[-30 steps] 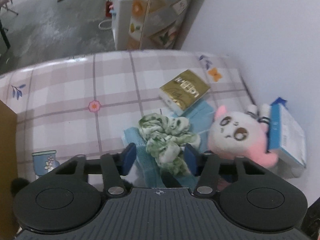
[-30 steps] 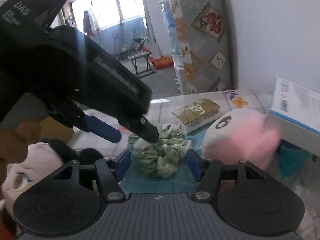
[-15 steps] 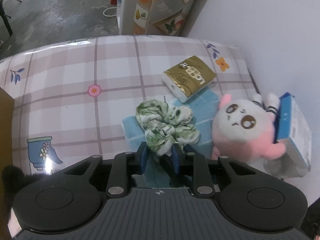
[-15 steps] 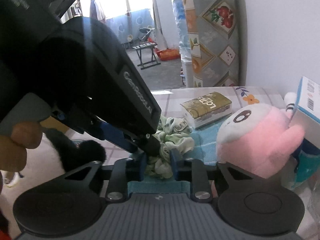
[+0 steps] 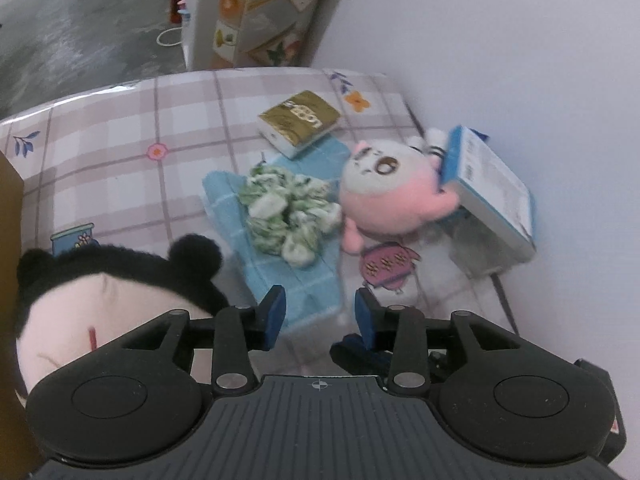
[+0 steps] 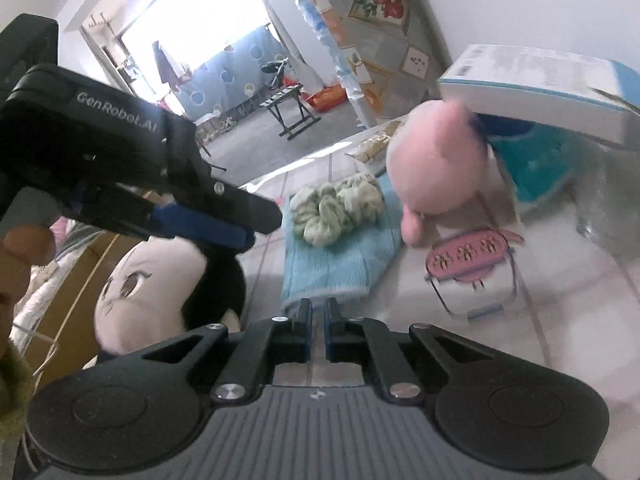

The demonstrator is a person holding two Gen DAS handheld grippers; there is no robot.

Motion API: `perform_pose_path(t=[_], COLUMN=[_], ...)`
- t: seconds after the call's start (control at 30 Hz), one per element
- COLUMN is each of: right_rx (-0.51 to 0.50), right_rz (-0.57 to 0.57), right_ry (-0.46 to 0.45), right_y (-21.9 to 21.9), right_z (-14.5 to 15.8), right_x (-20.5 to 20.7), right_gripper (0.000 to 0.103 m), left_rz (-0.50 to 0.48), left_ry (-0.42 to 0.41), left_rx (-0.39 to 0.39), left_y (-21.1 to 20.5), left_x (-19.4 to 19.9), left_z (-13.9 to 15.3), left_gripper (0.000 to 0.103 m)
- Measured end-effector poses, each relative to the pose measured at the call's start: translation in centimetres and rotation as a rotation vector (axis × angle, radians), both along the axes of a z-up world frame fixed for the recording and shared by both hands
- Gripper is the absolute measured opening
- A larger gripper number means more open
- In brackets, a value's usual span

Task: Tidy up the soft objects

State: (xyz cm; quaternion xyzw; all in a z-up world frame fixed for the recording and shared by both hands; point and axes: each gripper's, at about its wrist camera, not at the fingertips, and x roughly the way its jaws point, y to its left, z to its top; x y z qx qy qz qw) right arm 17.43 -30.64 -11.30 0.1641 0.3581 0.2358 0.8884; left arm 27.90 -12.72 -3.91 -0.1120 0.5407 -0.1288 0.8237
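Right gripper (image 6: 318, 322): fingers nearly together, pinching near edge of blue towel (image 6: 340, 260). Green scrunchie (image 6: 338, 212) lies on towel's far end, just beside pink plush (image 6: 438, 178). Left gripper (image 6: 224, 226) above black-eared plush (image 6: 160, 284), at left.

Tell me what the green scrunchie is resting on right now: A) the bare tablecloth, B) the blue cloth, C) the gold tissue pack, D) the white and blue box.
B: the green scrunchie lies on the blue cloth, beside the pink plush; the gold tissue pack sits farther back.
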Motion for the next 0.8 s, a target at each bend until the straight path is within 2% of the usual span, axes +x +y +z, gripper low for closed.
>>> perform_pose_path(t=[0.13, 0.3, 0.4, 0.5, 0.6, 0.67, 0.8], right_rx=[-0.024, -0.117, -0.157, -0.204, -0.269, -0.245, -0.169], right_rz=[0.004, -0.002, 0.018, 0.022, 0.019, 0.008, -0.007], right_ry=[-0.043, -0.163, -0.154, -0.13, -0.124, -0.099, -0.062], right_y=[0.6, 3.6, 5.3, 6.7, 7.4, 6.5, 3.8], right_z=[1.1, 2.1, 1.5, 0.1, -0.7, -0.8, -0.6], right_x=[0.3, 3.8, 7.1, 9.9, 10.8, 10.4, 8.0], right_gripper=[0.047, 0.049, 0.049, 0.049, 0.039, 0.033, 0.032], left_rz=[0.043, 0.13, 0.156, 0.173, 0.173, 0.166, 0.144], left_ry=[-0.026, -0.042, -0.054, -0.044, -0.033, -0.031, -0.035], left_rx=[-0.004, 0.018, 0.056, 0.057, 0.047, 0.043, 0.018], left_y=[0.2, 1.4, 2.1, 2.9, 3.2, 3.2, 2.7], left_x=[-0.6, 0.3, 1.2, 2.2, 2.5, 2.5, 1.7], left_z=[0.7, 0.7, 0.4, -0.4, -1.0, -1.1, -0.7], left_gripper=[0.037, 0.039, 0.045, 0.049, 0.049, 0.05, 0.052])
